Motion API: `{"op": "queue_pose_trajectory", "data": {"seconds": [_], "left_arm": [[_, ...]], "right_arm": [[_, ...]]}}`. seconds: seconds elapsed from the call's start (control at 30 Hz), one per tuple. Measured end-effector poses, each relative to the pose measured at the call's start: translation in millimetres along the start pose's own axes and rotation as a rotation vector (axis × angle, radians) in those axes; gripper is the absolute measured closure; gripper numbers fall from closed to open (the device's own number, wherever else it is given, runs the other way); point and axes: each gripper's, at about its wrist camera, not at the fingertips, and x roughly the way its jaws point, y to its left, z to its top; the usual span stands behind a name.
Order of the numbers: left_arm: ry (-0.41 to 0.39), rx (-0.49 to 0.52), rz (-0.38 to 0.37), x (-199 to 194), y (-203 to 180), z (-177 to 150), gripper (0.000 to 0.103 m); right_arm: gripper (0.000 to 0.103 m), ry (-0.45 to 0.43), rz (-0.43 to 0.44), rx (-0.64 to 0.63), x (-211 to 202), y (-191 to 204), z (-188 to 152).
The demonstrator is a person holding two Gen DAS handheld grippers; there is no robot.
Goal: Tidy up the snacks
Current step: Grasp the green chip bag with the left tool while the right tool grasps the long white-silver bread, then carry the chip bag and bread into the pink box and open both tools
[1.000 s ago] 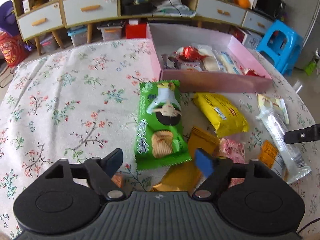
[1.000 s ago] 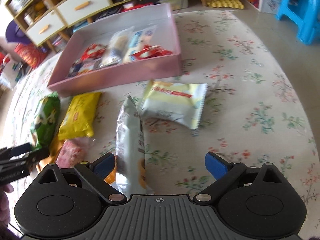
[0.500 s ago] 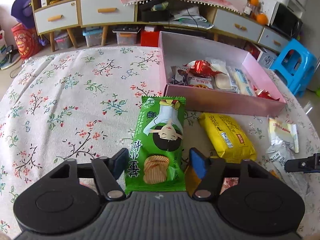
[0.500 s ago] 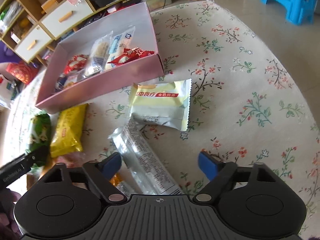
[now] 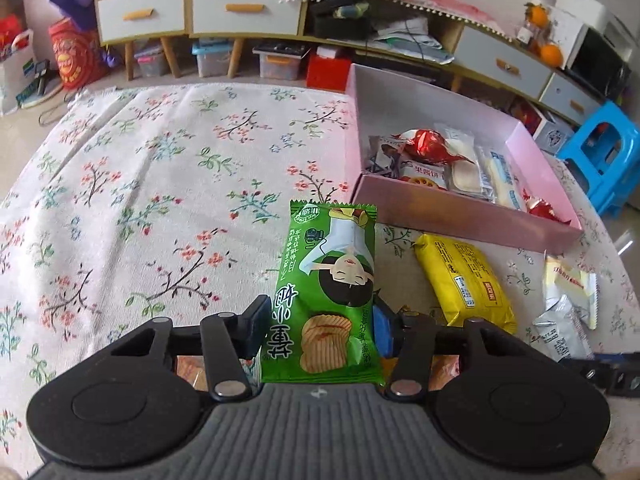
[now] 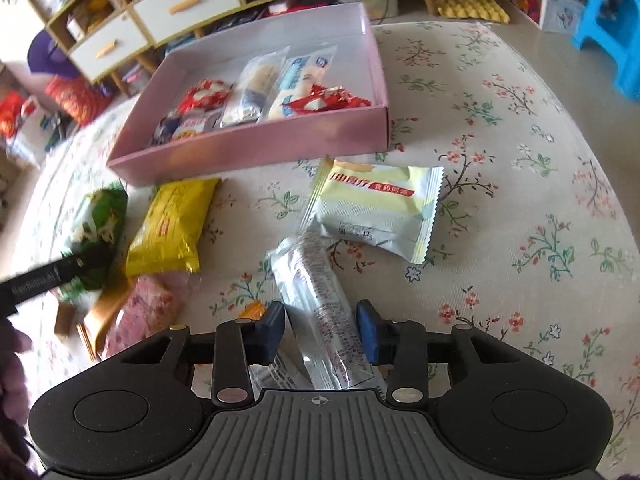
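A pink box holds several wrapped snacks. My left gripper is shut on a green chip packet, which points toward the box; it also shows blurred in the right wrist view. My right gripper is shut on a long clear-silver snack packet. A yellow packet lies in front of the box. A pale yellow-and-silver packet lies to its right.
A pink packet and an orange packet lie near the table's front, on the floral cloth. A blue stool stands at the right. Cabinets with drawers line the back.
My left gripper moved forward around the green packet and closed on it. My right gripper moved around the long silver packet and closed on it.
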Motion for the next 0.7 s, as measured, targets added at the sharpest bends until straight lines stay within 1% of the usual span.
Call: {"op": "queue_pose_trajectory", "data": {"seconds": [0.1, 0.23, 0.27, 0.3, 0.37, 0.53, 0.6, 0.67, 0.7], "left_arm": [[0.018, -0.043, -0.042, -3, 8, 0, 0.056], [0.026, -0.069, -0.071, -8, 14, -1, 0.056], [0.024, -0.066, -0.075, -9, 14, -1, 0.056], [0.021, -0.061, -0.078, -11, 14, -1, 0.056], [0.019, -0.058, -0.085, -12, 15, -1, 0.057], [0.008, -0.065, -0.096, -19, 17, 0, 0.059], [-0.003, -0.062, -0.106, -24, 16, 0, 0.059], [-0.021, -0.054, -0.118, -29, 14, 2, 0.061], [-0.028, -0.051, -0.124, -31, 13, 3, 0.065]], "right_arm": [[0.058, 0.009, -0.001, -0.008, 1, 3, -1], [0.056, 0.011, -0.005, 0.006, 4, 3, 0], [0.060, 0.010, -0.011, 0.003, 4, 4, 0], [0.069, 0.008, -0.015, -0.006, 4, 5, 0], [0.073, 0.009, -0.002, -0.007, 3, 7, 1], [0.074, -0.009, 0.030, -0.001, -9, 6, 3], [0.074, -0.019, 0.061, 0.016, -15, 4, 6], [0.074, -0.031, 0.095, 0.032, -23, 3, 9], [0.074, -0.041, 0.106, 0.039, -27, 2, 11]]}}
